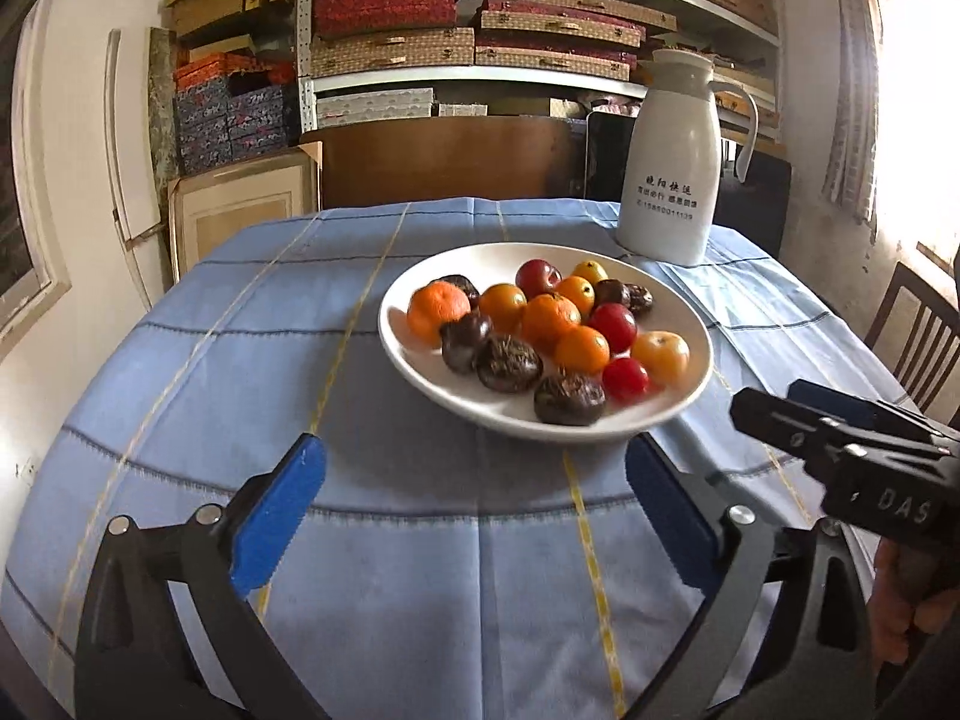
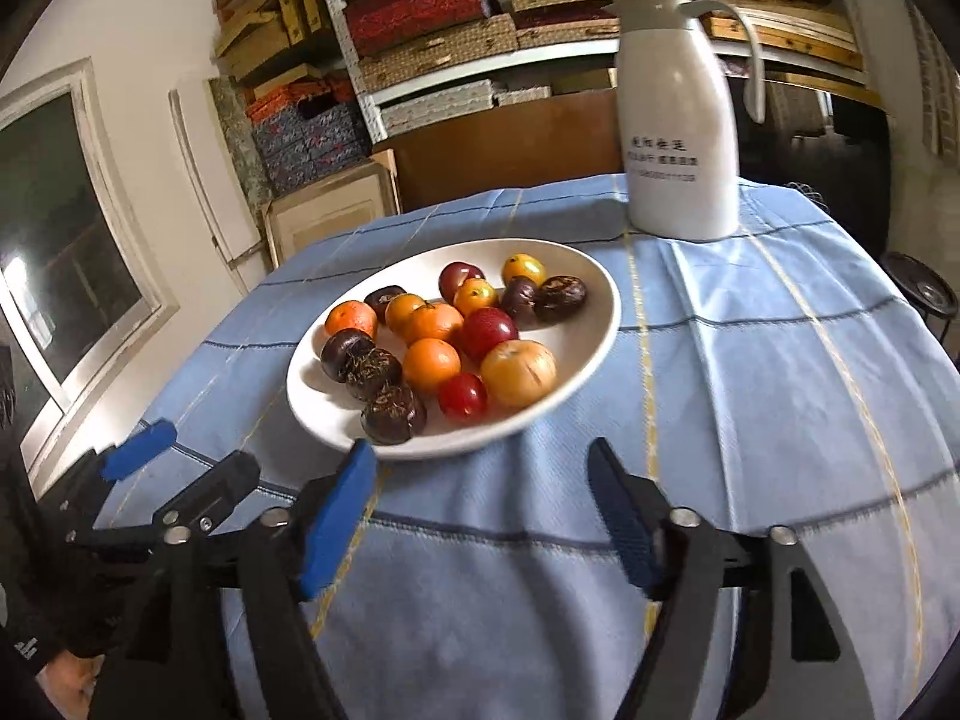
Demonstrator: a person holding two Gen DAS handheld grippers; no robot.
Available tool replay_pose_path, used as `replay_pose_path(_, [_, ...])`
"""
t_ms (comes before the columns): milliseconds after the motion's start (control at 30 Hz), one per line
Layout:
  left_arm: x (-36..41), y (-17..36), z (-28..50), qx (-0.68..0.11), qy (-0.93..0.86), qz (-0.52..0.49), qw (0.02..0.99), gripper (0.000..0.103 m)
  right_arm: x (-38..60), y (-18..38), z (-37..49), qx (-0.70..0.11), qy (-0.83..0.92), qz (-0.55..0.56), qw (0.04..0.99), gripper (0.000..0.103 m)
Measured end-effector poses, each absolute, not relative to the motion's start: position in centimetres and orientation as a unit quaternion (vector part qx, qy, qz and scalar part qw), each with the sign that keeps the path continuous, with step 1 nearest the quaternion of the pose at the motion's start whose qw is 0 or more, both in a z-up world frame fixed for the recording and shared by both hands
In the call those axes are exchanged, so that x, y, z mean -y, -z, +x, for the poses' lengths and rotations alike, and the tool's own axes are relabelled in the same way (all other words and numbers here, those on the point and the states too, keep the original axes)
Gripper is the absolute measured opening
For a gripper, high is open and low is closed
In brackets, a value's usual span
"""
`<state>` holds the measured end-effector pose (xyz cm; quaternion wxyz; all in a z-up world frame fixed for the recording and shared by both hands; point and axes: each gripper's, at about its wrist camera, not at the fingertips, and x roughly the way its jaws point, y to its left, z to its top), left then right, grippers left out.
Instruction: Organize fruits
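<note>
Fruit: mixed pile on plate [image 1: 690, 402], mid-table; oranges [image 1: 546, 315], red ones [image 1: 613, 327], dark rough ones [image 1: 509, 363], all touching, unsorted.
Plate: shallow white, on blue cloth [image 1: 300, 360]; near rim just ahead of both tongs.
Left tongs [image 1: 474, 516]: wide open, holding nothing, low over cloth short of plate.
Right tongs [image 2: 483, 516]: wide open, holding nothing, beside left ones; left fingertip [image 2: 354, 468] close to plate rim.
Jug [image 1: 666, 168]: white, upright, behind plate, far right of table.
Risk 1: round fruit likely to roll off shallow rim if neighbours nudged.
Risk 2: tight packing, so fingers may catch two at once.
Risk 3: hard squeeze could bruise soft red ones.
Risk 4: side-by-side tongs may collide on same reach.
</note>
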<state>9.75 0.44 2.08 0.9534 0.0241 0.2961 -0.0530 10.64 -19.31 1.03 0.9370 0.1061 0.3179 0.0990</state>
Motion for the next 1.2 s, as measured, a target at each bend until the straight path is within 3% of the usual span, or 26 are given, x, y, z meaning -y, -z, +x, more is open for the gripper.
replay_pose_path(133, [-0.9, -2.2, 9.4, -0.29, 0.052, 0.013, 0.955, 0.098, 20.0, -0.7, 10.3, -0.318, -0.093, 0.113, 0.937, 0.087])
replay_pose_path(567, [-1.1, -2.6, 9.7, -0.285, 0.04, 0.021, 0.957, 0.098, 17.7, -1.1, 9.2, -0.304, -0.096, 0.062, 0.946, 0.099])
replay_pose_path(1200, [-0.8, -2.9, 9.7, -0.288, 0.037, 0.03, 0.957, 0.098, 18.2, -1.8, 8.8, -0.292, -0.063, 0.062, 0.952, 0.099])
